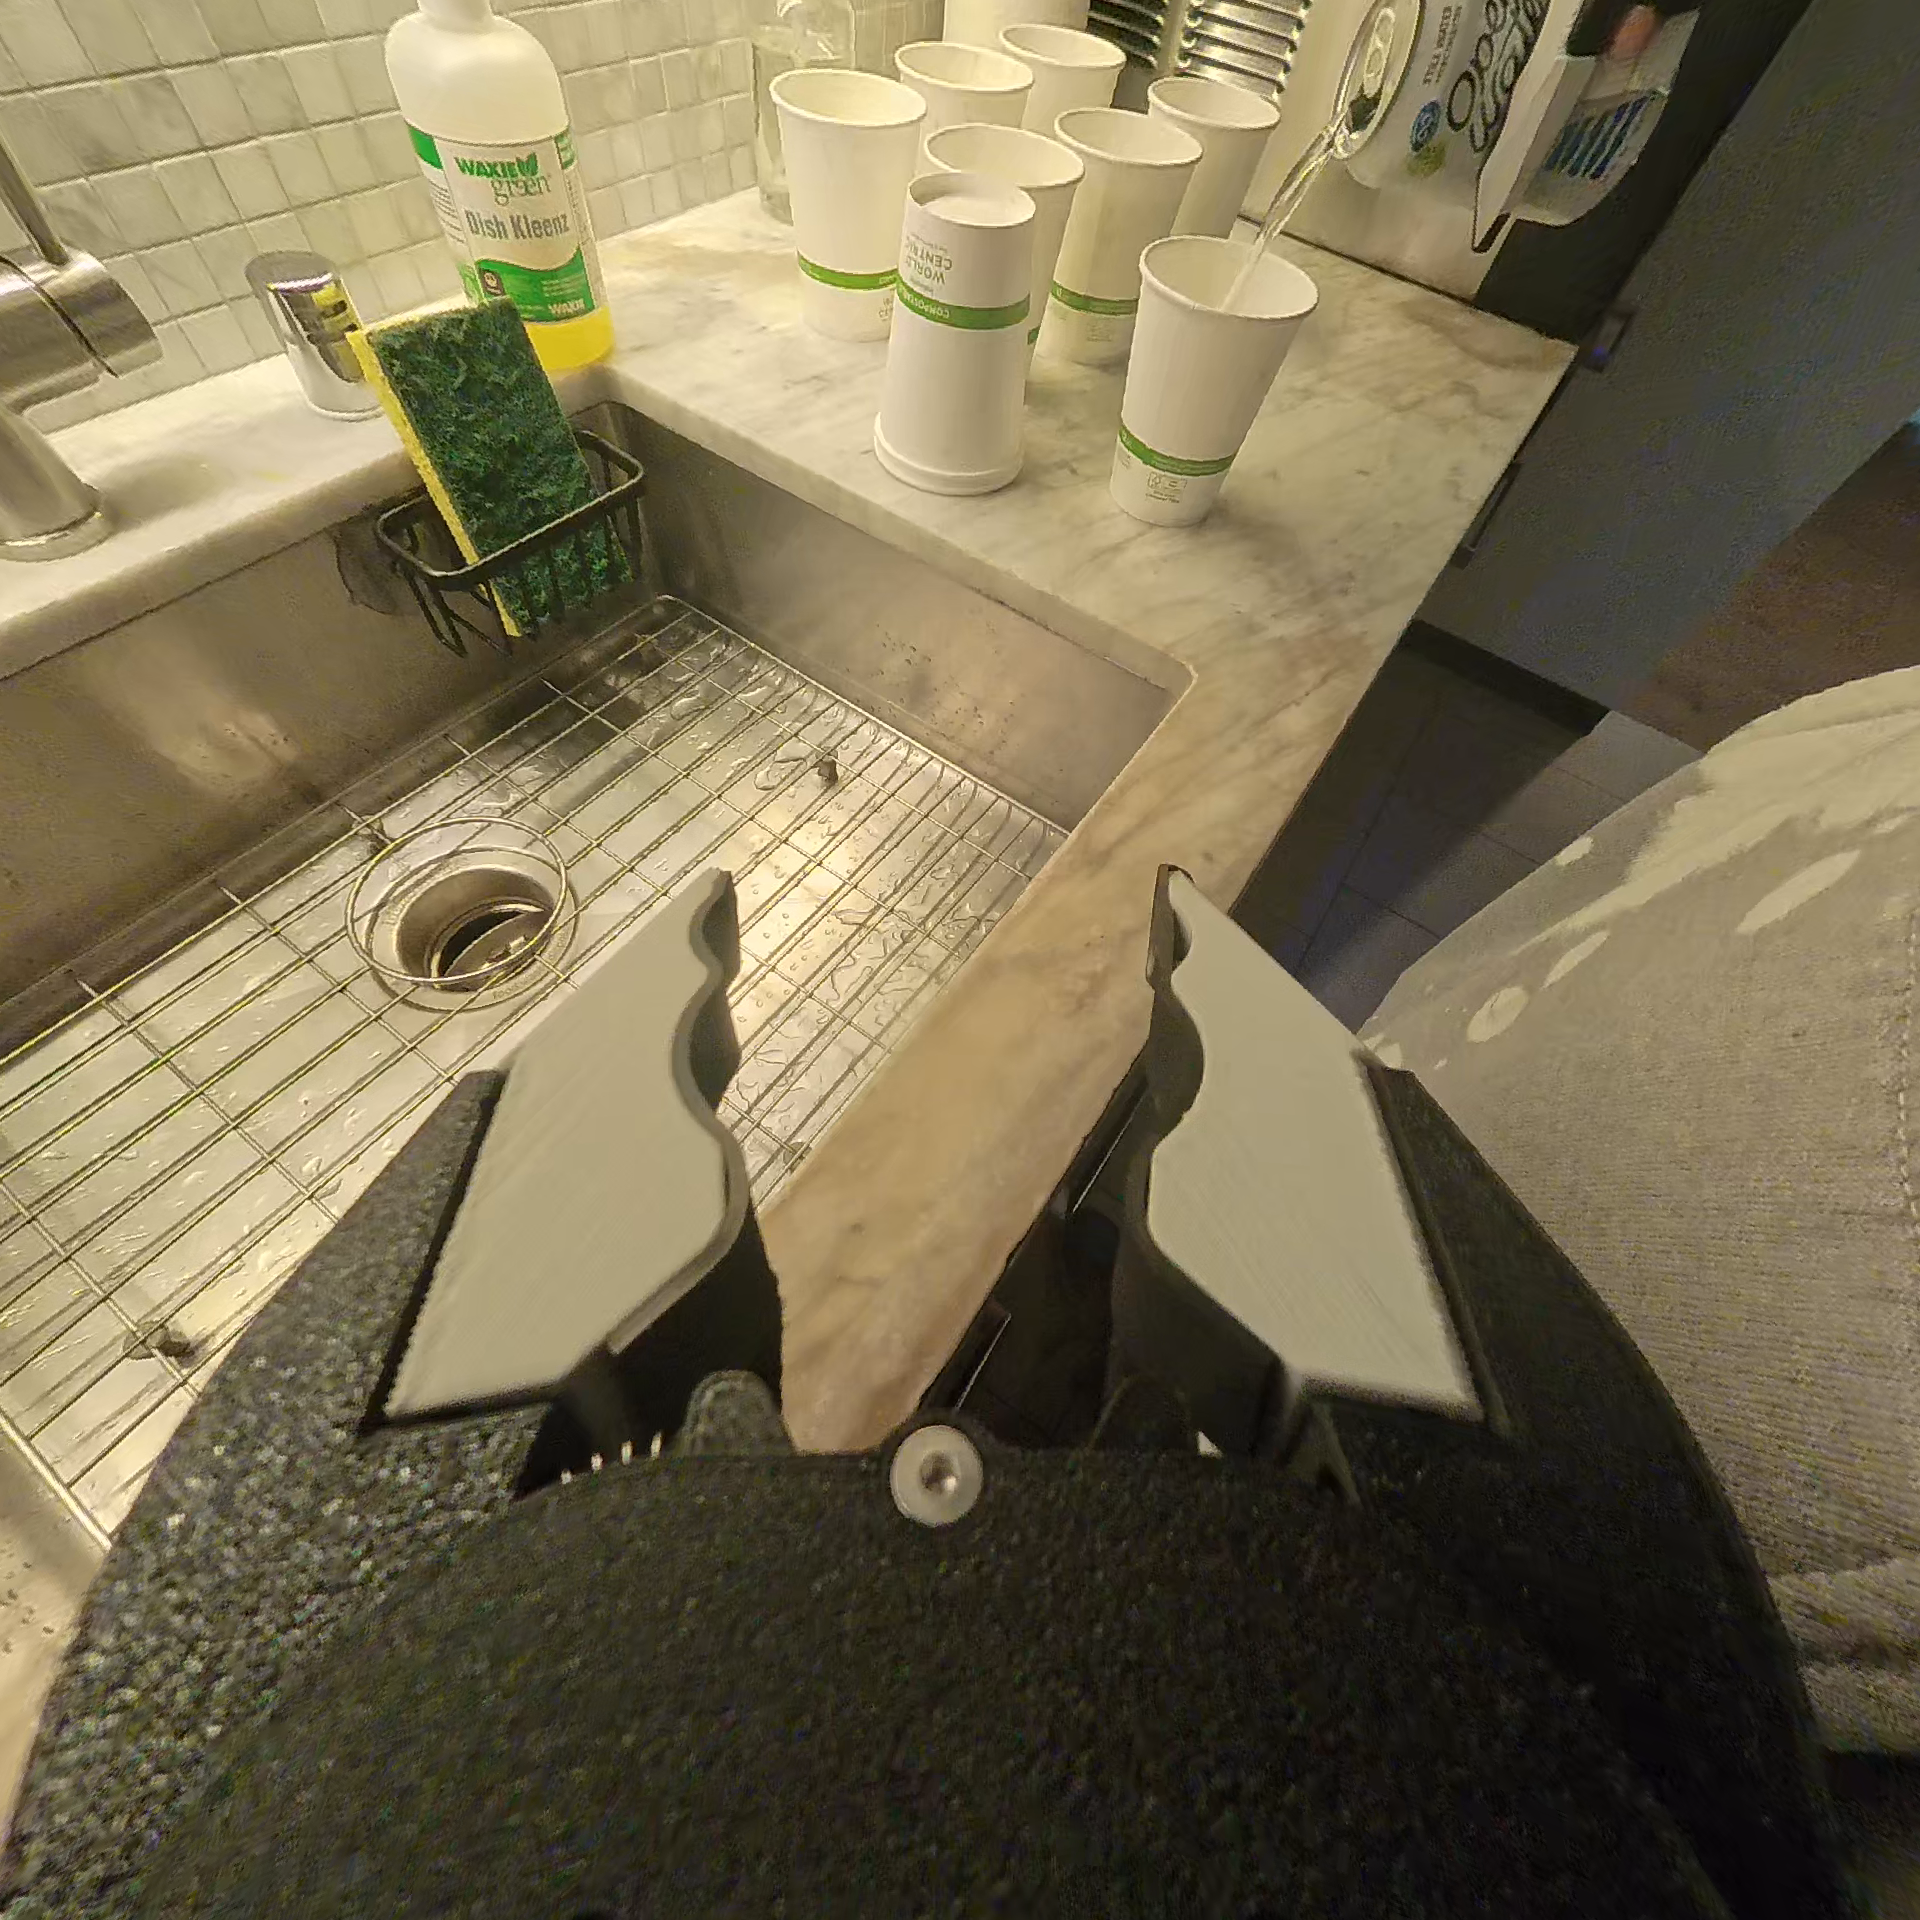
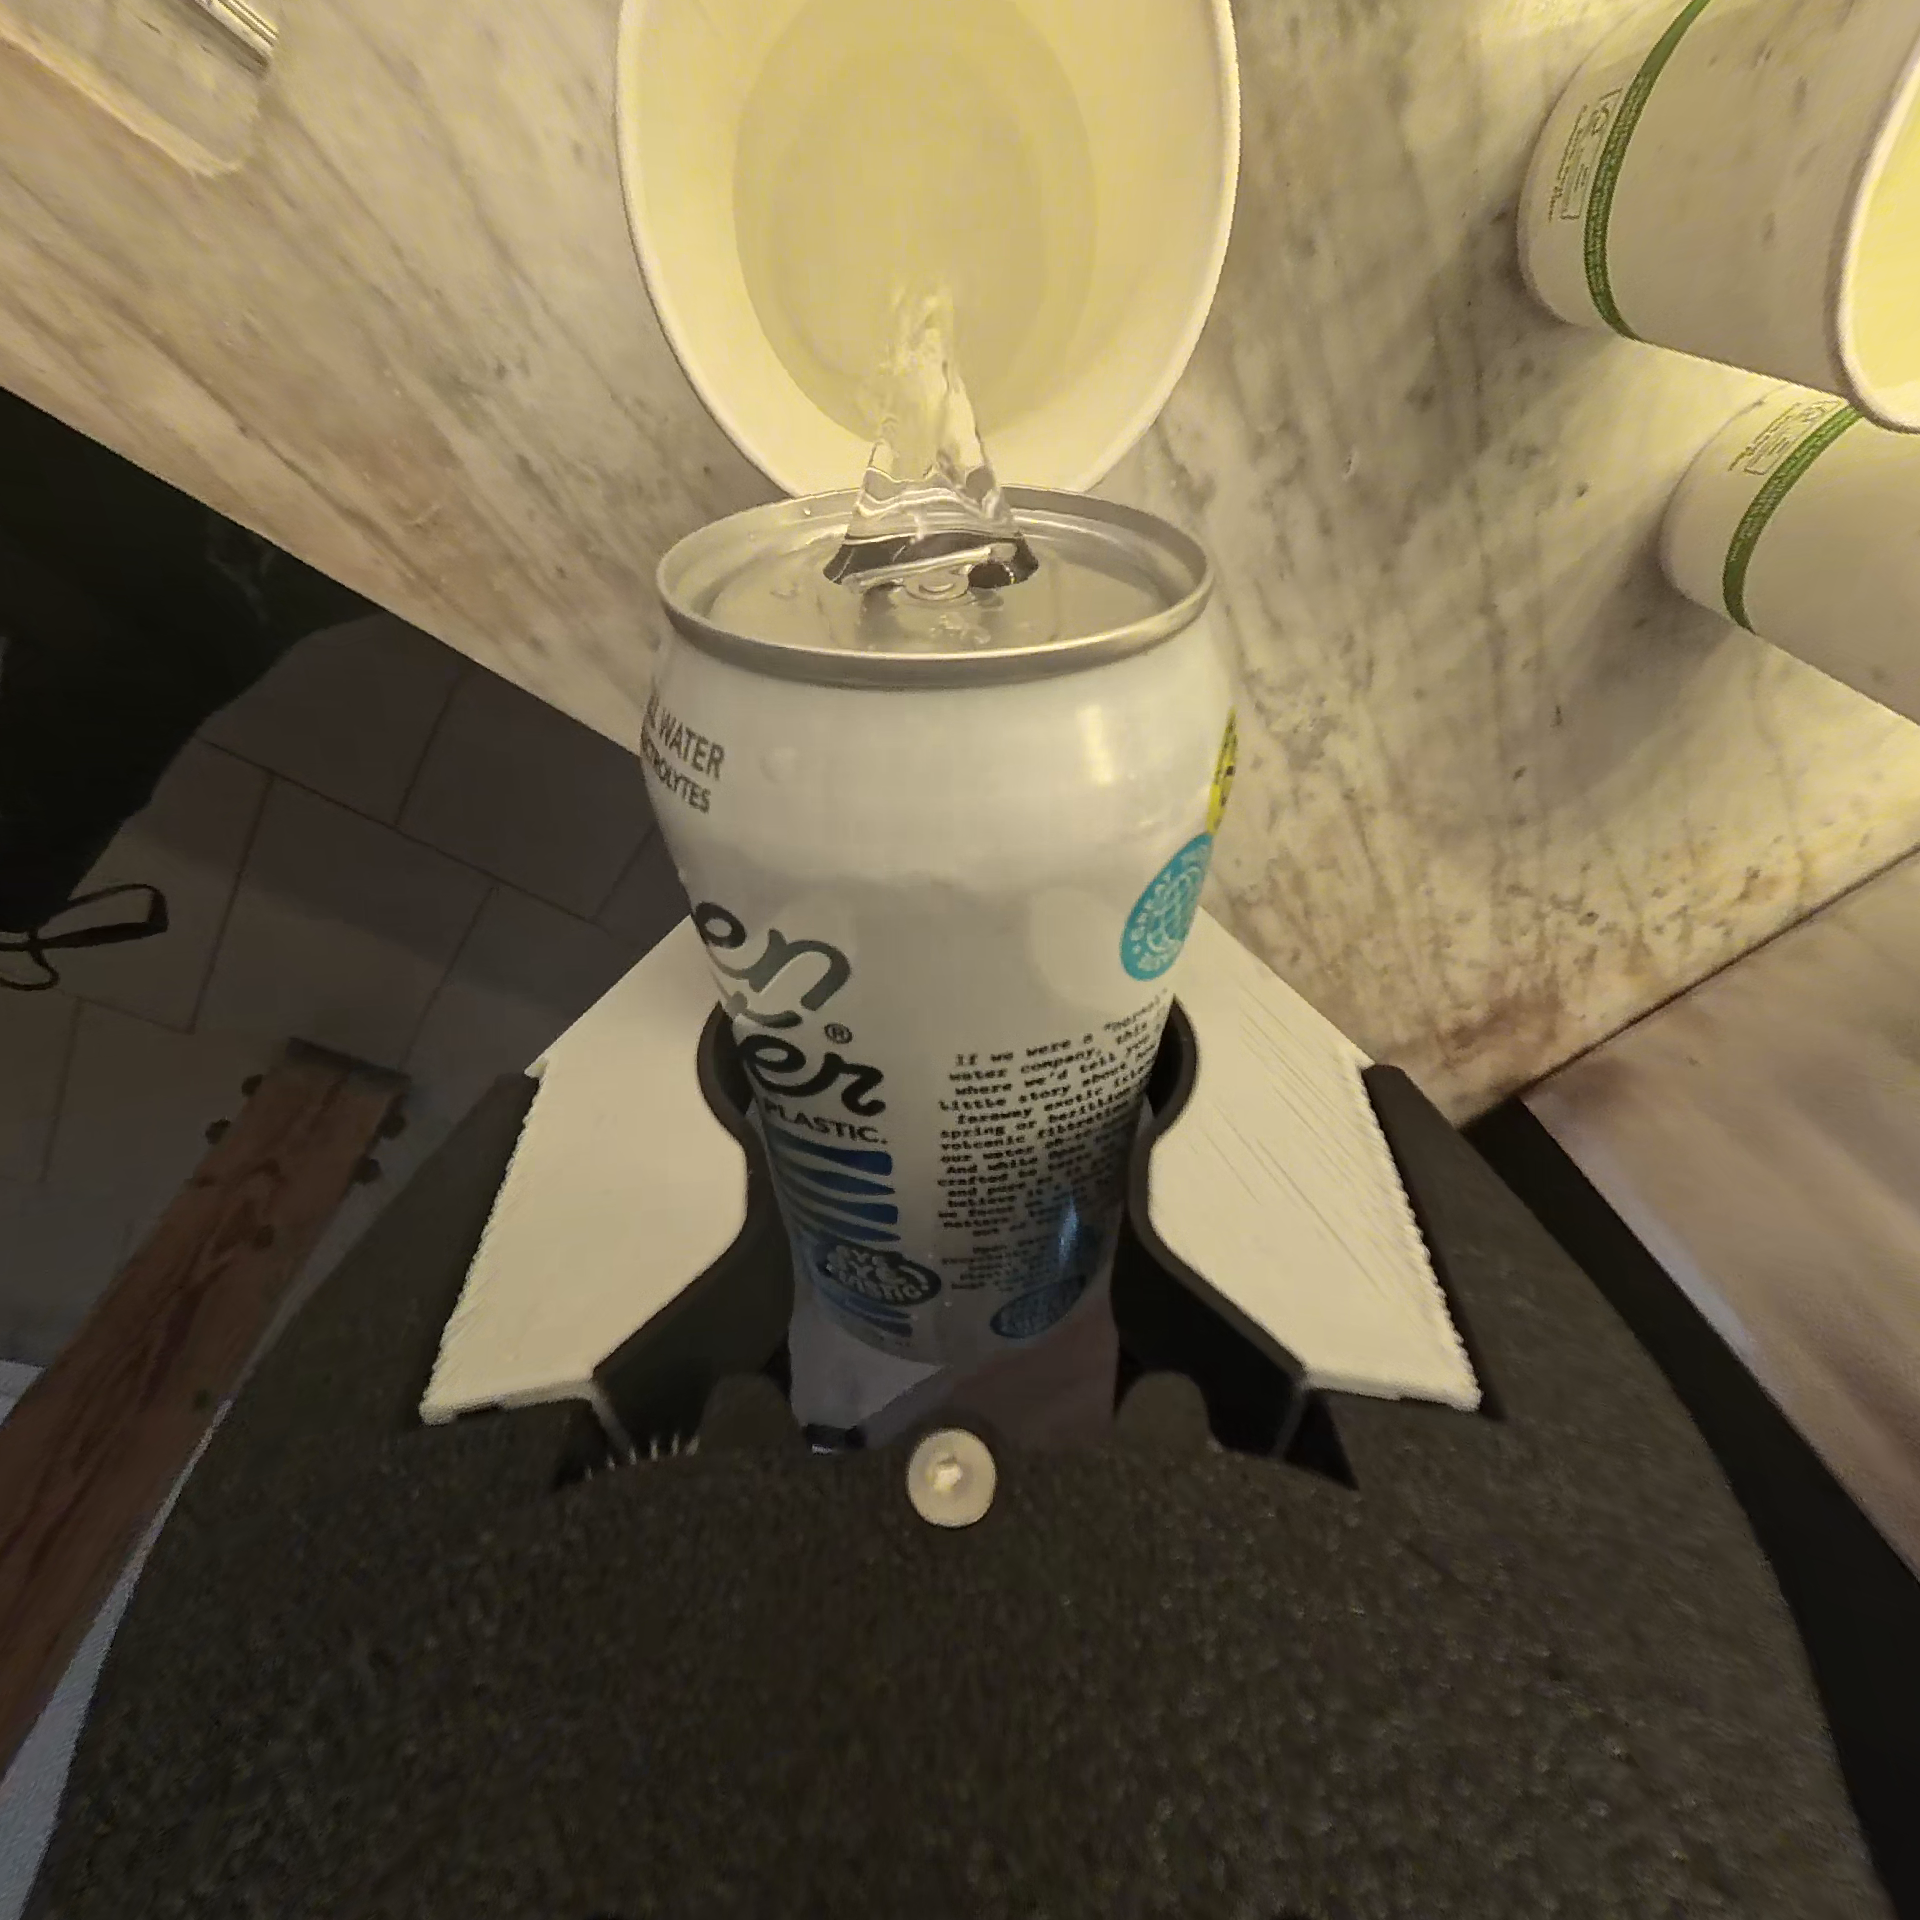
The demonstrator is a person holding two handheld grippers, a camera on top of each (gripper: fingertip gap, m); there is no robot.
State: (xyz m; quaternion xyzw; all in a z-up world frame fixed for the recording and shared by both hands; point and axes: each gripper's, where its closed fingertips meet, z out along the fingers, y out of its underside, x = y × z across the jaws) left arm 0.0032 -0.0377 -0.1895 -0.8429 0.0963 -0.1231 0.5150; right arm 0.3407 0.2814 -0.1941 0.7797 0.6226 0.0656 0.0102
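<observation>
White aluminium drink can (image 2: 935,935), tilted, is being clamped round its body by the right gripper (image 2: 940,1049), pouring a clear stream (image 2: 920,416) into the white paper cup (image 2: 925,208) standing on the marble counter (image 2: 364,364). Left gripper (image 1: 940,914) is hanging spread and empty over the steel sink (image 1: 935,644) edge.

A dish soap bottle (image 1: 488,177) stands at upper left on the marble counter (image 1: 1226,582). Below it, a green-and-yellow sponge (image 1: 488,457) sits upright in a black wire caddy (image 1: 520,582) on the steel sink (image 1: 935,634) wall; a wire grid (image 1: 312,1039) covers the wet bottom.
</observation>
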